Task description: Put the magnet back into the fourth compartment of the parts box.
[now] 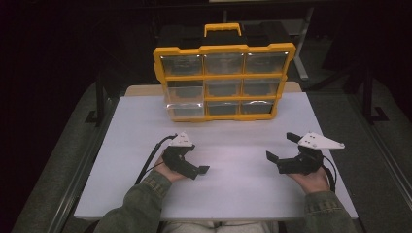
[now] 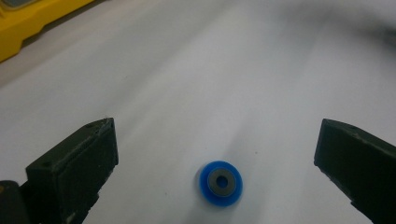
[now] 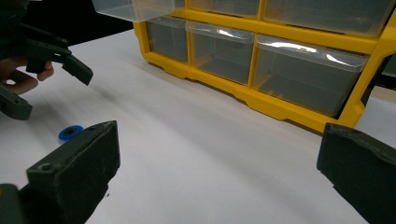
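We hold the left gripper [image 2: 217,149] low near the tabletop's near-left part, jaws spread wide with nothing gripped, straddling the small blue plastic ring with a dark grey centre [image 2: 221,182] that lies flat on the white tabletop [image 2: 196,84]; this lines up a pinch. The right gripper [image 1: 282,153], near the right edge, also has its jaws parked wide apart and empty. At the far edge stands the yellow-framed organiser with clear plastic drawers [image 1: 223,82], one lower-left drawer pulled forward, probably to receive the ring.

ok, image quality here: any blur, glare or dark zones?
High view: surroundings dark, white table lit. Left gripper view: far table soft, blue ring slightly blurred. Right gripper view: glare streaks on the clear drawers, near jaws soft.
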`<state>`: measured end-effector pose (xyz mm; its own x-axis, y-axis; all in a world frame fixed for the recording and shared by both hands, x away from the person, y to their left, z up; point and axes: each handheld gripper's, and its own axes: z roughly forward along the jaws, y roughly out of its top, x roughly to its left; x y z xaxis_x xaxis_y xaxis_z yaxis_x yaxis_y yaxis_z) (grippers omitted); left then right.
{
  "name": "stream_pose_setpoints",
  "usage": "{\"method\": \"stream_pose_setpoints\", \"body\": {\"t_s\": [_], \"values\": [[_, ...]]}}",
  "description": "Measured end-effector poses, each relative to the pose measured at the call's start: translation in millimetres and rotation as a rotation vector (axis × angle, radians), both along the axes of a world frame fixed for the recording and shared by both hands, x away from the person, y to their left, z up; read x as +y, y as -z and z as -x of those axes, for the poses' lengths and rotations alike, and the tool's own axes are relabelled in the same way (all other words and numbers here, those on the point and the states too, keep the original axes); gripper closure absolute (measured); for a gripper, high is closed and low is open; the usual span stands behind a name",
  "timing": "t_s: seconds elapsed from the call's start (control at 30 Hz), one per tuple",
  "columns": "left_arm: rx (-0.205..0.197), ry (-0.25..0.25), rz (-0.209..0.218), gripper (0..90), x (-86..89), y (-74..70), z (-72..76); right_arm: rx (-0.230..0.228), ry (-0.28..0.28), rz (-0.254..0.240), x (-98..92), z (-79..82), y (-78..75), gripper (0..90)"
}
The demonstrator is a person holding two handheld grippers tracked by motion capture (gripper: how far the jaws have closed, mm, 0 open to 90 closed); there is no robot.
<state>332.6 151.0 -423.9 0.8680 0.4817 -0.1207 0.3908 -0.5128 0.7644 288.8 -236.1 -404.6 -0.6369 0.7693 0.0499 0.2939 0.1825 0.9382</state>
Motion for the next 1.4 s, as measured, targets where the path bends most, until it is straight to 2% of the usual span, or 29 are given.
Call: {"method": "stream_pose_setpoints", "body": {"t_s": [0.67,1.0,1.17,1.23,1.4], "values": [[0.029,0.016,-0.059,0.0,-5.4,11.4,1.3,0.003,-0.004,0.005,0.6,-0.2,0.5,0.0],[0.039,0.027,-0.126,0.0,-10.7,18.4,3.2,0.004,-0.006,0.006,0.8,-0.1,0.7,0.0],[0.041,0.026,-0.127,0.2,-10.6,18.7,3.5,0.003,-0.005,0.005,0.6,-0.1,0.6,0.0],[0.037,0.028,-0.12,4.5,-10.1,18.6,3.8,0.004,-0.006,0.006,0.9,-0.1,0.7,0.0],[0.044,0.034,-0.128,6.5,-10.6,19.7,4.3,0.005,-0.006,0.006,0.8,-0.1,0.8,0.0]]}}
